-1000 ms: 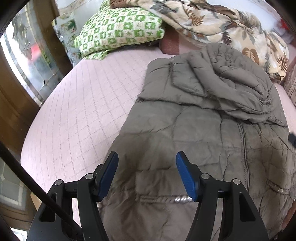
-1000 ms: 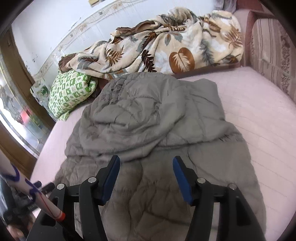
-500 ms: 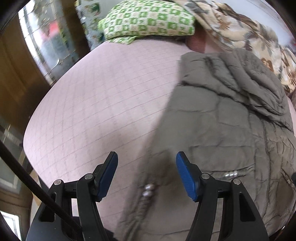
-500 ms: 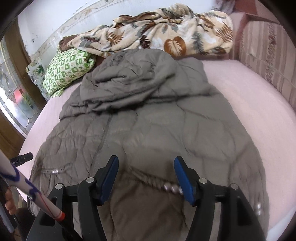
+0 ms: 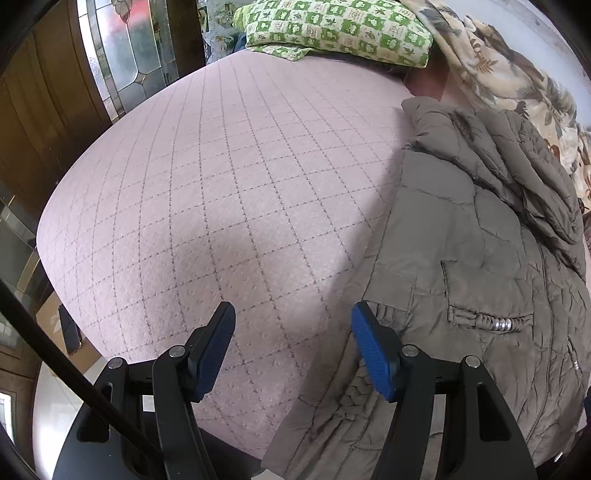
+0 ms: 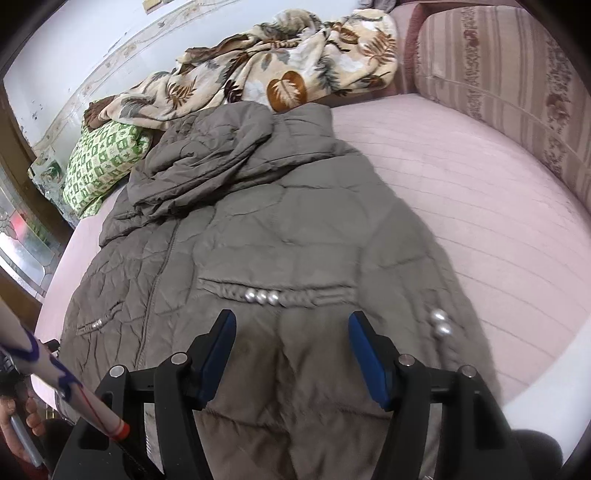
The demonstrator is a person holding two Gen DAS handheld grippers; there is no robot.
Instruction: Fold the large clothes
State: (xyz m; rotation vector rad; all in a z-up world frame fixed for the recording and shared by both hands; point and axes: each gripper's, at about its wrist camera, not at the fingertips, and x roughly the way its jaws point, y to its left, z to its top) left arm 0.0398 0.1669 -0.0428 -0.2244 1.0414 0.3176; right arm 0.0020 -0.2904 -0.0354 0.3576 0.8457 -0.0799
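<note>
A grey-brown quilted hooded jacket lies flat on the pink bed, front up, hood bunched at the far end, hem hanging over the near edge. In the left wrist view the jacket fills the right side. My left gripper is open and empty, over the bed just left of the jacket's left hem edge; its right finger is at the edge. My right gripper is open and empty, above the lower right front, just below a pocket with silver beads.
A pink quilted mattress carries the jacket. A green patterned pillow and a leaf-print blanket lie at the far end. A striped sofa back bounds the right side. A wooden door with leaded glass stands left.
Both grippers have pulled back toward the near hem. The left one has swung left, off the jacket to its left edge. Both stay open.
</note>
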